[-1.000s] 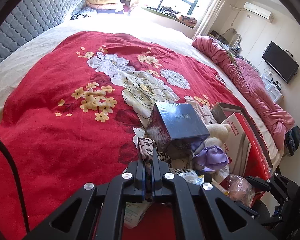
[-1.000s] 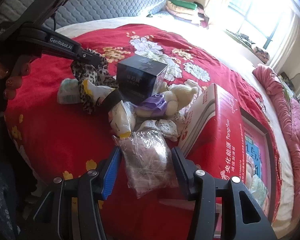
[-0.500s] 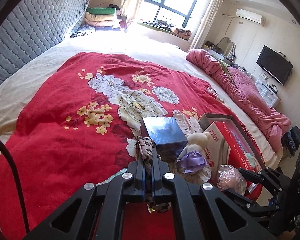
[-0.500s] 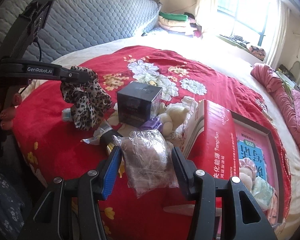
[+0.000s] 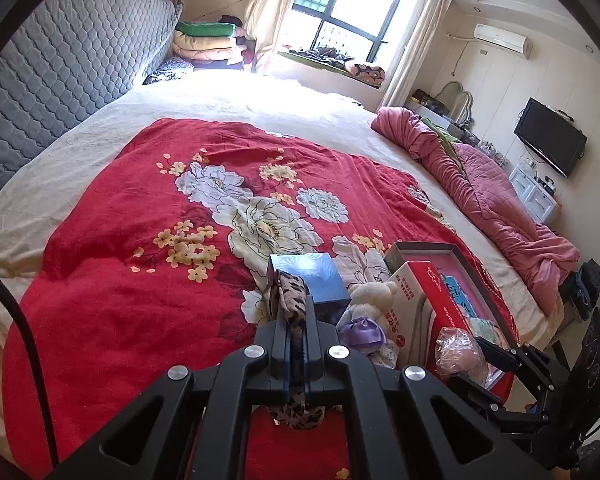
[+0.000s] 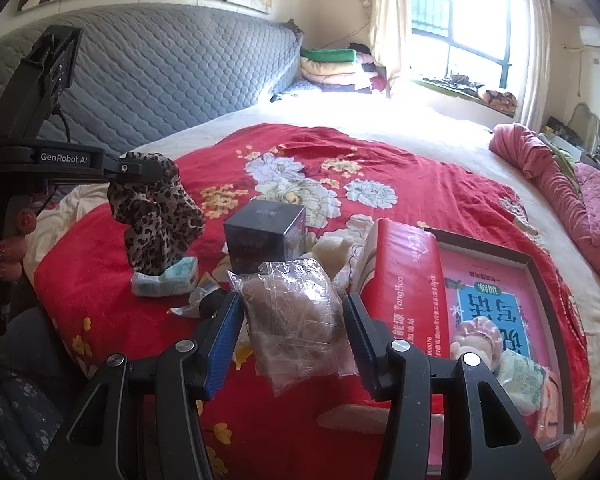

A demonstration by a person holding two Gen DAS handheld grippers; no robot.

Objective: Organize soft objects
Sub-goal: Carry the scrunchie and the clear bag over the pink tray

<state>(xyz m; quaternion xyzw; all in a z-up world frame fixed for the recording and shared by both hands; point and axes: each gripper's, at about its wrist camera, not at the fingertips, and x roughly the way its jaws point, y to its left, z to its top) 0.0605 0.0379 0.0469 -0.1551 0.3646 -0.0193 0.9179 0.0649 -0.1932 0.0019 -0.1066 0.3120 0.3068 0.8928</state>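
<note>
Hanging from the left gripper (image 5: 296, 320) at the lower centre of the left wrist view is one leopard-print scarf (image 5: 289, 292), pinched between two jaws pressed nearly together; its loose end droops below the jaws. In the right wrist view the same scarf (image 6: 156, 216) dangles at the left of the frame, its lowest folds just above or touching a pale tissue pack (image 6: 165, 280); which one cannot be told.

One clear plastic bag (image 6: 296, 320) with something pinkish-brown inside sits at the centre of the right wrist view, clamped between the two wide-set fingers of the right gripper (image 6: 294, 316). Crinkles and glare hide what the bag contains. In the left wrist view the bag (image 5: 458, 352) appears at the lower right.

Behind the bag stands one dark box (image 6: 265, 236), and beside it one cream plush bear (image 6: 332, 250), mostly hidden. The left wrist view shows the bear (image 5: 370, 294) above a bunched purple cloth (image 5: 362, 330). To the right lies one red carton (image 6: 404, 280) with white lettering, leaning on one shallow framed tray (image 6: 540, 276) with a pink printed lining; a round pink cushion-like thing (image 6: 476, 334) lies inside it, and the tray's lower right corner is cut off by the frame edge.

Everything rests on one red flowered blanket (image 5: 112, 280) spread over a cream bed (image 5: 260, 96). A grey quilted headboard (image 5: 60, 68) fills the upper left, one stack of folded blankets (image 5: 208, 42) sits beside the window (image 5: 356, 12), and a rumpled pink quilt (image 5: 496, 204) runs along the right side.
</note>
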